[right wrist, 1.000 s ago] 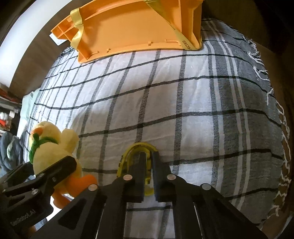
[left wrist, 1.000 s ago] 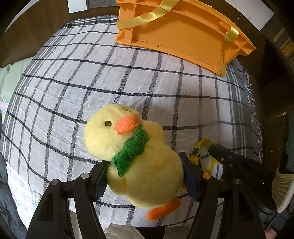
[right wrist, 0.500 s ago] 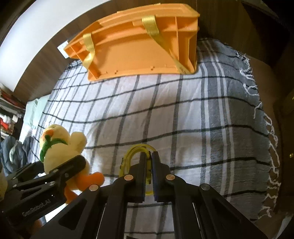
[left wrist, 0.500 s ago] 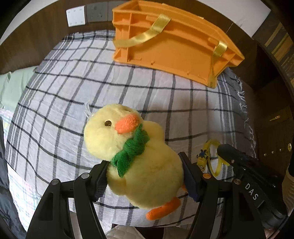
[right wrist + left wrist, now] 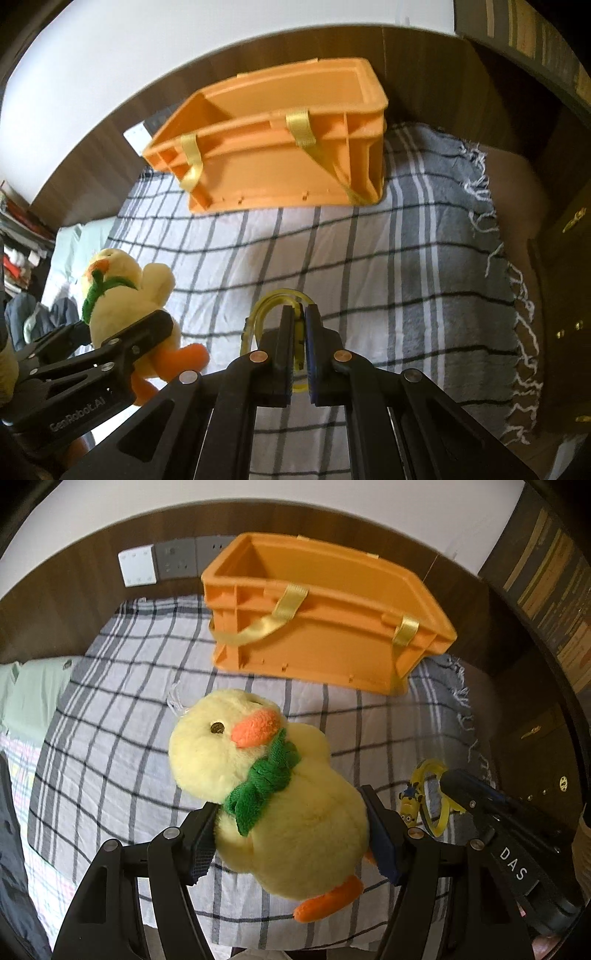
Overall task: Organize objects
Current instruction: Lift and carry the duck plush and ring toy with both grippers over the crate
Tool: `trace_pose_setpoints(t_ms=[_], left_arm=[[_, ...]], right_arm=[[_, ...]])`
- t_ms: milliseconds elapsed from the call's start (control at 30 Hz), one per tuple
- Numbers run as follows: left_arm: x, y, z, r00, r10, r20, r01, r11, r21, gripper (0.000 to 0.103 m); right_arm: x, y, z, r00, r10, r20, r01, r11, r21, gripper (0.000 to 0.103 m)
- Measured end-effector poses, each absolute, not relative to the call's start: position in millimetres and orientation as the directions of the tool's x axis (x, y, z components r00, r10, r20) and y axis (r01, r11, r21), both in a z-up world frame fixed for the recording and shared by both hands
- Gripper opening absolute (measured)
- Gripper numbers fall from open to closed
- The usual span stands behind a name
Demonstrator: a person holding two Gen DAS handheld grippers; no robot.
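— Since a second ago both of my hands have come up off the bed: the checked blanket (image 5: 110, 716) sits lower under the duck, and the orange crate (image 5: 325, 627), whose top was cut off at the frame edge before, now shows its whole open top.

— What is in your left tool?

— My left gripper (image 5: 291, 838) is clamped on the plush duck (image 5: 280, 797). One pad presses each side of its yellow body, below the green scarf (image 5: 266, 782). Its head and orange beak point toward the far side, toward the crate, and its orange feet hang near me, clear of the blanket.

— And the right one?

— My right gripper (image 5: 300, 332) has its fingers pressed together on a thin yellow ring (image 5: 273, 299). In the right wrist view the loop sticks out beyond the fingertips. From the left wrist view I can see a small yellow cartoon figure (image 5: 410, 805) hanging from that ring (image 5: 436, 801), just right of the duck.

— Where is the crate?

— At the far end of the bed, resting on the blanket against the dark wooden headboard (image 5: 92, 583), with a yellow ribbon handle (image 5: 273, 616) draped down its near wall. Its inside looks bare as far as I can see. Both toys are well short of it.

— Anything else around?

— A white switch plate (image 5: 137, 566) and grey sockets on the headboard to the left of the crate, and a pale green pillow (image 5: 33, 690) at the left edge.
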State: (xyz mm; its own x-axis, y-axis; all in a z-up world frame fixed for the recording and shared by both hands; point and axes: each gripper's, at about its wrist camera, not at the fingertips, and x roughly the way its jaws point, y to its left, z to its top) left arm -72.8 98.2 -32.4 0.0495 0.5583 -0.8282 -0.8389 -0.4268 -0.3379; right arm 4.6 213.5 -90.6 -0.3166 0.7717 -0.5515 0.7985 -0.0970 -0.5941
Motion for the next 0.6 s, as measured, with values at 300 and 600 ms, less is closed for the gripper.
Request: trace_pose_setpoints(t_ms=[300,600], left_arm=[[-90.1,110.6,-8.4,0.039,0.604,-0.796,-0.853,-0.395,-0.342,0.069],[-108.5,125.2,9.4,0.042,0.638,-0.769,-0.864,-0.363,-0.348,0.069]], right_arm=[[4.8,181.8,-99.5,-0.348,0.738,-0.578,0.808,-0.077,-0.584,0.006],[4.8,158.5,-113.4,-0.372,0.716,-0.591,0.816,-0.051,-0.576,0.006]])
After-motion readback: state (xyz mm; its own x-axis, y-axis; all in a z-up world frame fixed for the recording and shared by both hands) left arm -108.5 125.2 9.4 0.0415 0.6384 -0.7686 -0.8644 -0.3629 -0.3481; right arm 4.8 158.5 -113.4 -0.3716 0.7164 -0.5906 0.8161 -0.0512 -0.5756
